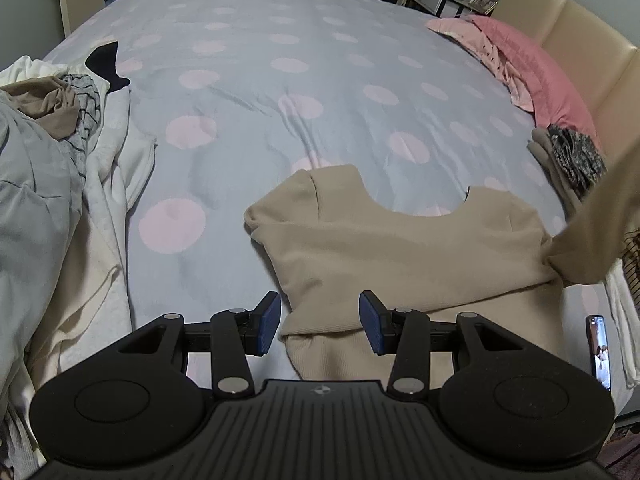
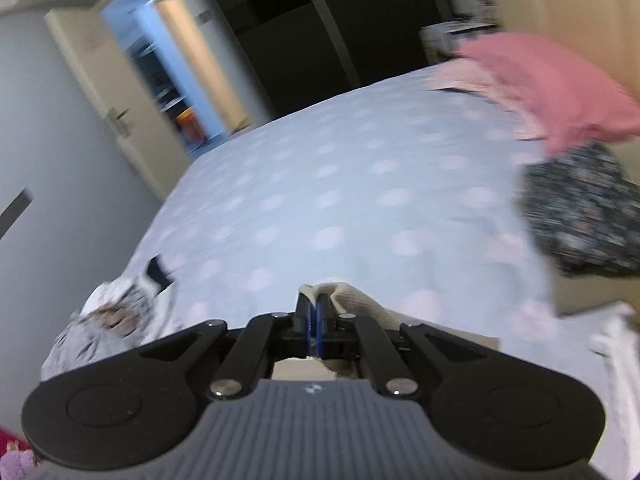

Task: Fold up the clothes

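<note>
A beige top (image 1: 384, 240) lies flat on the blue duvet with pink dots (image 1: 280, 80), neckline toward the far side. My left gripper (image 1: 320, 320) hangs open over the top's near ribbed edge. The cloth runs between the blue pads (image 1: 269, 322) and they do not pinch it. The top's right sleeve (image 1: 592, 232) is pulled up and off to the right. In the blurred right wrist view, my right gripper (image 2: 314, 304) is shut on a fold of that beige cloth (image 2: 352, 296), high above the bed.
A heap of unfolded clothes (image 1: 60, 128) covers the bed's left side. A pink pillow (image 1: 544, 76) and a dark patterned garment (image 1: 576, 156) lie along the beige headboard (image 1: 580, 40) on the right. A phone (image 1: 600, 352) rests at the near right edge.
</note>
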Demonstrator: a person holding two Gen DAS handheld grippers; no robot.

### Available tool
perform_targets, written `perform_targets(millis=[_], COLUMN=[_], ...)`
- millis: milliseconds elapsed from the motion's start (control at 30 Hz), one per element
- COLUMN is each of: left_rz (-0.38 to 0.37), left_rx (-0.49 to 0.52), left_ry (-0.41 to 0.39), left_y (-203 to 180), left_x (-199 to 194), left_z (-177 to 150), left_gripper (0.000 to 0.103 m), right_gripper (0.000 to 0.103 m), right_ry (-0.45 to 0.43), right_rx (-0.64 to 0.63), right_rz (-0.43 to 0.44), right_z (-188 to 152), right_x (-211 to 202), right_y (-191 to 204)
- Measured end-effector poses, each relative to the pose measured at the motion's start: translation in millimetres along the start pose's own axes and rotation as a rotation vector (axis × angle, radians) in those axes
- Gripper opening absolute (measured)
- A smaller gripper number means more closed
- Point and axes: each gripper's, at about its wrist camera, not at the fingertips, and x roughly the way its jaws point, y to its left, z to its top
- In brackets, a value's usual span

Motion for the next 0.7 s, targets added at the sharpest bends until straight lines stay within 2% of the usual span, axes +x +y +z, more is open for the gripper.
perform_targets(millis=[133,233,333,367,433,533,700], left_rz=[0.004,0.009,0.005,0.003,-0.001,-0.014,-0.070], left_rx=[-0.019,-0.036,-0.042,-0.041,-0.030,-0.001,0.029], left_ry=[0.005,0.010,0.013,0.013,0.013,0.018,0.052], left_y=[12,20,26,26,26,21,6], left_x=[0,0,1,1,3,8,21], left_z=[-1,-1,-2,-2,-2,-4,-6], left_gripper=[0.041,0.041,0.043,0.044,0.046,0.047,0.048], right_gripper=[0.003,0.003,0.013,0.022,0.033,0.033,0.038], right_ry=[0.065,0.147,0.214,0.225,0.228,0.234,0.256], right_rx=[-0.064,-0.094,-0.111,-0.116,-0.133,-0.162,-0.148], right_rz=[0.064,0.104,0.126,0.127,0.115,0.069,-0.049], right_z=[0,-9,-20,-24,-28,-33,-46], right_x=[45,83,115,121,130,133,115], right_y=[51,76,90,93,94,85,34])
